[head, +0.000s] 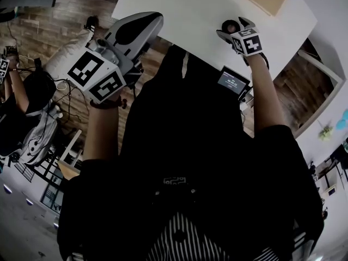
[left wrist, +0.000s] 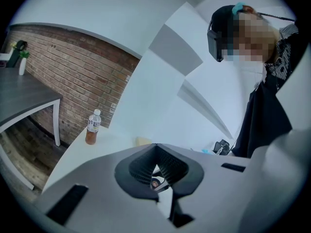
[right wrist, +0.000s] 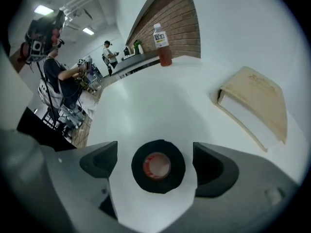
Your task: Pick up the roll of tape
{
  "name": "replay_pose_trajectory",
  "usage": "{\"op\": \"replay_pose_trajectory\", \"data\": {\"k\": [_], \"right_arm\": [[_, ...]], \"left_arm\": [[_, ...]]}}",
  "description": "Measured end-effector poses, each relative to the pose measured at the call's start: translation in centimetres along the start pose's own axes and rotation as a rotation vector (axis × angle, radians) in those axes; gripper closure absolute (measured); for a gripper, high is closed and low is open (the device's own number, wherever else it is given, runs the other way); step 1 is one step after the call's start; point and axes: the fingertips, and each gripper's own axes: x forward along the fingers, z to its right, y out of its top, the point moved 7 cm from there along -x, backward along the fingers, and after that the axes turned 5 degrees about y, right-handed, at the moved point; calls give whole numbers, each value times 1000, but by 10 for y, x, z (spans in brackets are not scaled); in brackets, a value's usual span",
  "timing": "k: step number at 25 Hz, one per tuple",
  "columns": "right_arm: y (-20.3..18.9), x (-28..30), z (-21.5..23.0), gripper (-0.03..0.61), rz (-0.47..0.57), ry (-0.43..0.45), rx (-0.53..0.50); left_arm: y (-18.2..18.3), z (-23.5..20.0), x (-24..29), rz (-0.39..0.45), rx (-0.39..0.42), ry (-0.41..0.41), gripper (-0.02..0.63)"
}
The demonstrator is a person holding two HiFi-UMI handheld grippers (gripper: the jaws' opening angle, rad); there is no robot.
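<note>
A black roll of tape (right wrist: 158, 166) with a red core lies flat on the white table (right wrist: 146, 101). My right gripper (right wrist: 156, 164) points steeply down over it and is open, one dark pad on each side of the roll and a gap between each pad and the tape. In the head view the right gripper (head: 235, 29) is at the table's near edge. My left gripper (head: 136, 29) hovers at the table's left corner, away from the tape. In the left gripper view its jaws (left wrist: 156, 165) are closed together with nothing between them.
A tan book (right wrist: 255, 106) lies right of the tape, toward the back. A bottle of brown drink (right wrist: 163, 45) stands at the table's far end by the brick wall. A small device with a lit screen (head: 232, 82) hangs below the table edge. Other people work in the background (right wrist: 109, 52).
</note>
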Motion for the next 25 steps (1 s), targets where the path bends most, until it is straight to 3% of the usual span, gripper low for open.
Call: {"op": "replay_pose_trajectory", "data": {"k": [5,7,17,25], "right_arm": [[-12,8,1,122,-83,-59,-84],[-12,8,2,227,-106,-85,-126],[-7,0,1,233,-134,-84,-130],[-16,-39,12,233,-61,-152,-42]], "left_arm": [[-4,-1,-2,9,-8,7,607],[-5,-2,-3,13,-12,10,607],[4,1,-1,19,1,-10,607],[19,11,28,-16,63,-121,607]]}}
